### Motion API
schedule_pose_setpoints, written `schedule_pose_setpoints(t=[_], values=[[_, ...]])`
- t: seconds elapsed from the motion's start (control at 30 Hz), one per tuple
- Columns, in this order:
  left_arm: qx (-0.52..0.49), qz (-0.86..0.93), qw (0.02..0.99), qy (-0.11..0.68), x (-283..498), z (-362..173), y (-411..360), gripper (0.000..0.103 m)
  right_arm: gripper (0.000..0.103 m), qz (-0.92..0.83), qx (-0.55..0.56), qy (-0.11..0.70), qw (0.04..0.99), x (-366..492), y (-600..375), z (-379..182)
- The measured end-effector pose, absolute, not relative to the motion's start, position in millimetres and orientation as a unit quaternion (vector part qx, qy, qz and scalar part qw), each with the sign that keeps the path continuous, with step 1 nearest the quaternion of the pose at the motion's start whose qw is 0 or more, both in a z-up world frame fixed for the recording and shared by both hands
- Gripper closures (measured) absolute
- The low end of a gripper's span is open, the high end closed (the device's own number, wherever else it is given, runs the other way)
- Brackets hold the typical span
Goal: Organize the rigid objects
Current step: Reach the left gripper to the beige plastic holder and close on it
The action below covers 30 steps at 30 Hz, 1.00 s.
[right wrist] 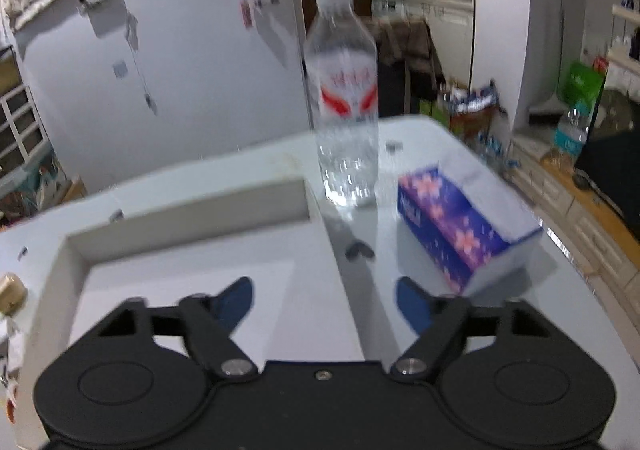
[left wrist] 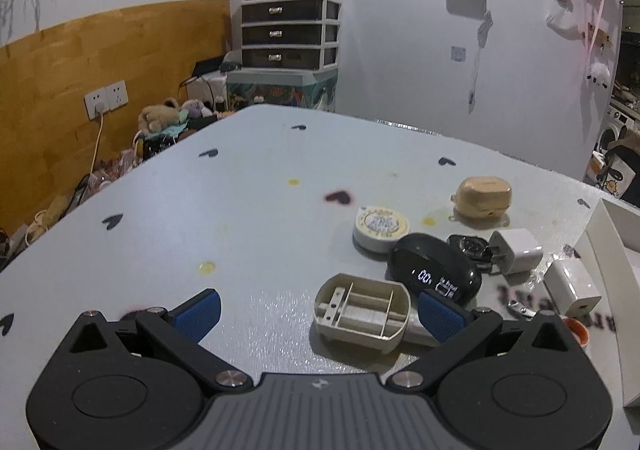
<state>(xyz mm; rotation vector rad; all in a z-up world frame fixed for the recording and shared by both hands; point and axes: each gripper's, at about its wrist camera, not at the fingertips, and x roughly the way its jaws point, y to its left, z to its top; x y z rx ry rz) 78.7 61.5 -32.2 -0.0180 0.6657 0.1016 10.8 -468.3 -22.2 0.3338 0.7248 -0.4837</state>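
Over on the left side, the left gripper [left wrist: 320, 310] hangs low above the pale table [left wrist: 240, 218] with its blue-padded tongs spread wide and nothing between them. Just inside its right finger lies a beige ribbed plastic shell [left wrist: 362, 308], open side up. Behind that sits a black earbud case [left wrist: 436, 270] with a lit display, touching a round white tin [left wrist: 381, 228] on its far left. Farther back stands a tan earbud case [left wrist: 482, 196]. To the right of the black case lie a dark watch [left wrist: 468, 246] and a white charger plug [left wrist: 516, 252], close together, then a second white charger [left wrist: 572, 288] nearer the table's right edge. All of this clutter sits just left of a white tray [left wrist: 612, 250].

Moving right, the right gripper [right wrist: 324, 304] hovers over that same white tray [right wrist: 192, 218], tongs likewise parted and holding nothing. The view here is blurred. Beyond the tray's far right corner a clear water bottle [right wrist: 346, 102] stands upright, and to its right lies a blue tissue box [right wrist: 464, 226] with pink flowers.
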Motion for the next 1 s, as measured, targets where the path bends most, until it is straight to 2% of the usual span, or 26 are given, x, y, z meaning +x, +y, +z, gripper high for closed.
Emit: schedule_pose_setpoints(t=[0.07, 0.13, 0.37, 0.63, 1.0], values=[[-0.01, 0.056, 0.941, 0.334, 80.4, -35.0, 61.5, 0.0, 0.056, -0.23, 0.161, 0.373, 0.884, 13.6, -470.9, -32.8], [-0.012, 0.066, 0.939, 0.338, 82.2, -36.6, 62.3, 0.0, 0.066, -0.221, 0.166, 0.389, 0.879, 16.8, -472.7, -41.4], [0.006, 0.039, 0.941, 0.335, 89.8, -36.4, 59.3, 0.0, 0.089, -0.244, 0.147, 0.401, 0.871, 18.4, -472.1, -49.6], [0.033, 0.005, 0.936, 0.349, 108.4, -37.5, 56.8, 0.0, 0.092, -0.223, 0.202, 0.425, 0.854, 23.6, -492.1, -61.7], [0.055, -0.013, 0.923, 0.381, 129.9, -50.9, 52.4, 0.001, 0.098, -0.184, 0.189, 0.432, 0.862, 28.2, -474.8, -63.1]])
